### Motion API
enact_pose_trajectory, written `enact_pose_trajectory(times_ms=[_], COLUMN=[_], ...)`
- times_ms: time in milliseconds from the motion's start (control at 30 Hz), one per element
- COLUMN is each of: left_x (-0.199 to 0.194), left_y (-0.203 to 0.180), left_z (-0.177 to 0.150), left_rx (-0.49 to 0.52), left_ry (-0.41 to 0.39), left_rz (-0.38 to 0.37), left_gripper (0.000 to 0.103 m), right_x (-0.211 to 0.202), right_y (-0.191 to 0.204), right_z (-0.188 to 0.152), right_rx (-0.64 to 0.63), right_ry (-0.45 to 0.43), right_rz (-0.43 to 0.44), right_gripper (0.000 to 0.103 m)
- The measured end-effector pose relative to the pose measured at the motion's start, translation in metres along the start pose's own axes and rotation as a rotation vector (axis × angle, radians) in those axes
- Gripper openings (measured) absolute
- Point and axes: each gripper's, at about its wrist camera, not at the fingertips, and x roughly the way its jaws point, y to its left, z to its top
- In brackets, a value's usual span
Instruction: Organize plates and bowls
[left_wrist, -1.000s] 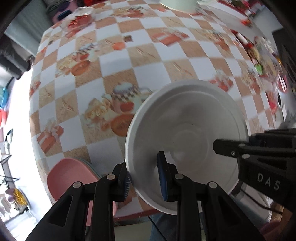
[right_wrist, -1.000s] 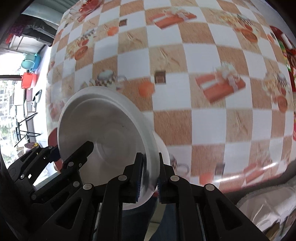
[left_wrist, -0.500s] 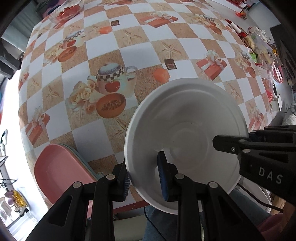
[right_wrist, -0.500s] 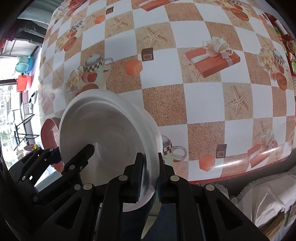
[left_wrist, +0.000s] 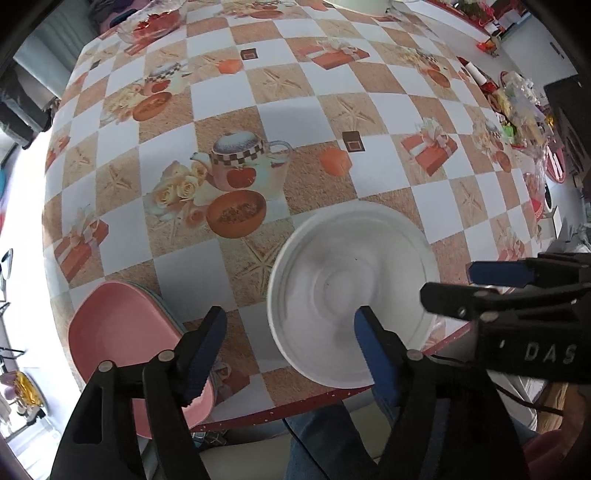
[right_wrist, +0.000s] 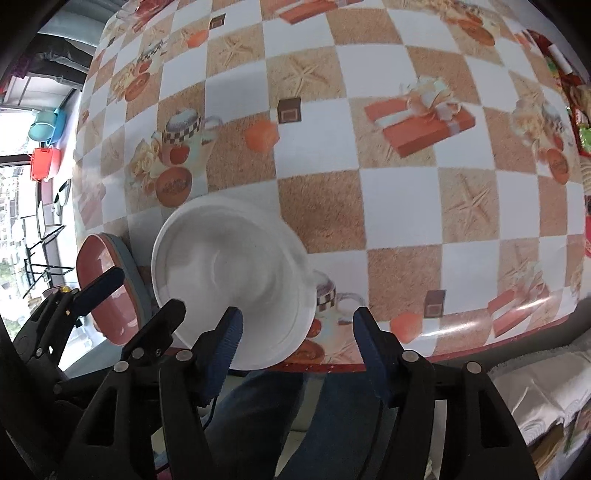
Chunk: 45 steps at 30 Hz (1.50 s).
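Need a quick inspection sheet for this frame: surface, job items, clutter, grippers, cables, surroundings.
Surface: checkered printed tablecloth on the table, red edge trim.
Job's things: white round plastic bowl at the near table edge, overhanging it; pink oval plate on a blue-grey plate, left of the bowl.
Clutter: glass dish with red contents at the far side; packets and bottles far right.
Grippers: left hand-held gripper open, right hand-held gripper open, neither holding the bowl.
Cables: thin black cable below the table edge.
Surroundings: person's jeans below; bright window at left.
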Motion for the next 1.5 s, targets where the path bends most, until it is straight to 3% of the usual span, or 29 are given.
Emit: enact_pose_trajectory(times_ms=[300,467,533,700,900,1033,1367,1500], left_x=[-0.014,-0.014,-0.01,-0.005,-0.003,0.004,0.022,0.031], left_y=[0.021,0.044,0.056,0.068,0.058,0.053,0.07,0.087], left_z=[-0.022,-0.057,-0.069,-0.083,-0.069,-0.073,-0.124,-0.125], left_rx=[0.074,0.098,0.076,0.032,0.027,0.072,0.205,0.191], left_ry=[-0.05,-0.095,-0.081,-0.055,-0.069,-0.089,-0.131,-0.125], left_rz=[0.029,0.207,0.24,0.231,0.234,0.319,0.536,0.595], left_gripper=[0.077,0.077,0.077,0.077,0.077,0.078,0.078,0.078], right_x=[0.004,0.009,0.011,0.018,0.023,0.02,0.019,0.021], right_y=[-0.01,-0.005,-0.001,0.007,0.008,0.007,0.003,0.006], right_z=[0.001,0.003,0.002,-0.001,-0.002,-0.003,0.003,0.002], right_rx=[0.05,0.034,0.026,0.0,-0.011,-0.007,0.035,0.022], right_ry=[0.002,0.011,0.017,0.031,0.039,0.029,0.027,0.031], right_rz=[-0.022,-0.018,-0.017,-0.032,-0.05,-0.055,-0.064,-0.069], right_gripper=[0.064,0.064,0.064,0.064,0.064,0.064,0.064,0.064])
